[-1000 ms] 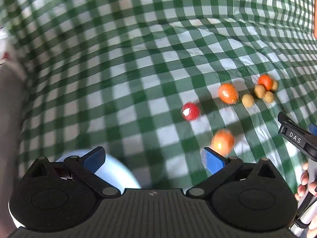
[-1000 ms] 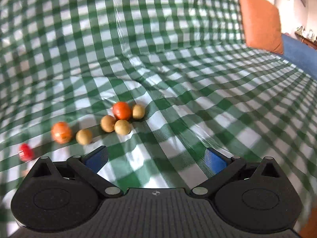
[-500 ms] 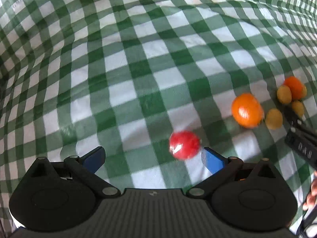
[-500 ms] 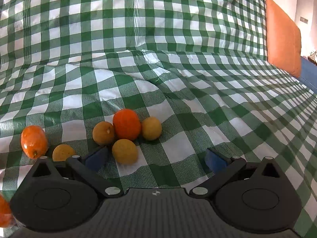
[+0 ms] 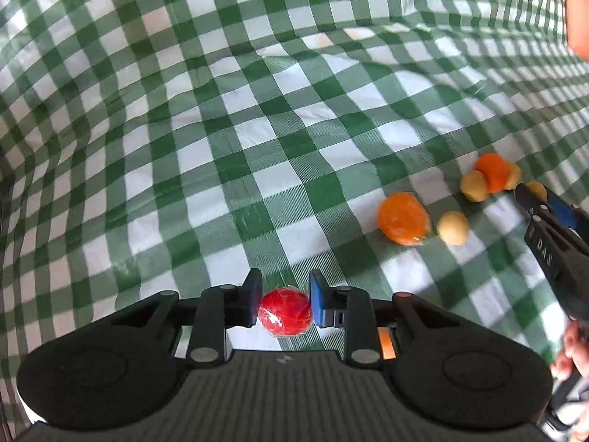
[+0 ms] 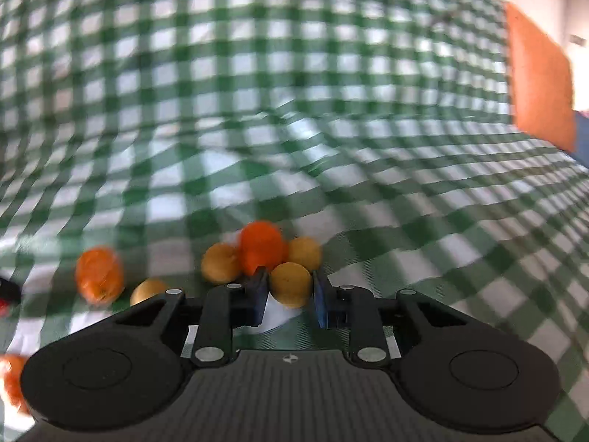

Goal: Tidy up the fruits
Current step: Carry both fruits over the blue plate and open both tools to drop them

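Observation:
A shiny red fruit (image 5: 285, 315) lies on the checked cloth between the pads of my left gripper (image 5: 285, 300), whose jaws are closing and press on both its sides. My right gripper (image 6: 290, 280) has its jaws closing on a yellow-brown round fruit (image 6: 291, 291), pads touching it. Just behind that fruit sits an orange fruit (image 6: 262, 246) flanked by two more yellow-brown ones (image 6: 221, 263). Further left lie a larger orange fruit (image 5: 404, 218) and a small yellow one (image 5: 453, 228). The right wrist view is blurred.
Wrinkled green-and-white checked cloth (image 5: 257, 110) covers the whole surface. An orange cushion (image 6: 537, 77) stands at the far right. A person's hand (image 5: 574, 353) holds the right gripper at the left view's right edge. Another orange fruit (image 6: 13, 379) lies at the lower left.
Both grippers stood open before and have now shut, the left on the red fruit, the right on a yellow-brown one. Both moved closer to the fruits. The white bowl has left the left view.

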### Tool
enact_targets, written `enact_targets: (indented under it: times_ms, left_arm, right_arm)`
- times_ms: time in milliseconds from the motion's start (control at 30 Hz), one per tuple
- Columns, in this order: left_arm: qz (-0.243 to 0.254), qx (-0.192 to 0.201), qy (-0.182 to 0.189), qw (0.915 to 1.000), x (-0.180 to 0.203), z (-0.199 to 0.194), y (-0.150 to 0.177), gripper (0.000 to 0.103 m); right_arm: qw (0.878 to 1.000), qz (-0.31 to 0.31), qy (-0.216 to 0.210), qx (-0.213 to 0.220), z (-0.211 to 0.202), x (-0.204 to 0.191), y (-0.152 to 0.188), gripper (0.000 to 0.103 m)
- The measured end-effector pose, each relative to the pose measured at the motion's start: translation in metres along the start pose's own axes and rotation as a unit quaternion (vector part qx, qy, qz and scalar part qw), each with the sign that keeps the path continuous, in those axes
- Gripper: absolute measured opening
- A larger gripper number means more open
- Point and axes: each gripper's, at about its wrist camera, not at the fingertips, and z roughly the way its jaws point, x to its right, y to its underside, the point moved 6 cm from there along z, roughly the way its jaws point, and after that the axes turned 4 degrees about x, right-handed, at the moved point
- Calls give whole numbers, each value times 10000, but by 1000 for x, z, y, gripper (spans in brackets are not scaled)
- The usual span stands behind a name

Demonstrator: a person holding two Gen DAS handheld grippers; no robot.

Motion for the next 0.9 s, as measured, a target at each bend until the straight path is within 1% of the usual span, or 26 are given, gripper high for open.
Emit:
enact_targets:
  times_ms: [67,133,233,300,400,533,633,700,800,900]
  left_arm:
    - [-91,54,43,9999,-6,-23,5,30]
    - [-178,117,81,9997,-12,-46,12,30]
    - [-359,133,144,9992,-25,-93,34,30]
    - [-423,136,119,9989,-36,-122,51,30]
    - [-504,94,5,9987,-55,-163,81,30]
    - [-601,112,-192,9979,-78,-210,119,30]
    - [-721,128,-268,9970,-95,-242,149,30]
    - [-809,131,-245,9963,-104,-260,169,30]
    - [-930,279,-254,9950,-117,-287,195,30]
    - [-1122,434,-291,9923,-128,-307,216,30]
  right_arm:
    - [9996,240,139,50,-8,14,-2,27]
    - [9991,343,251,41,-21,24,-4,27]
    - [9984,439,314,162,-50,35,-13,27]
    - [9983,429,240,312,-80,39,-20,27]
    - [9987,239,-66,448,-135,30,-26,27]
    - [9955,-148,-746,560,-209,5,-29,27]
    - [9885,-460,-1306,602,-259,-20,-27,27]
    - [9818,-562,-1749,483,-291,-44,-24,27]
    - [9691,-527,-2400,233,-331,-73,-20,27]
    - [9560,-558,-2881,38,-366,-99,-16,27]
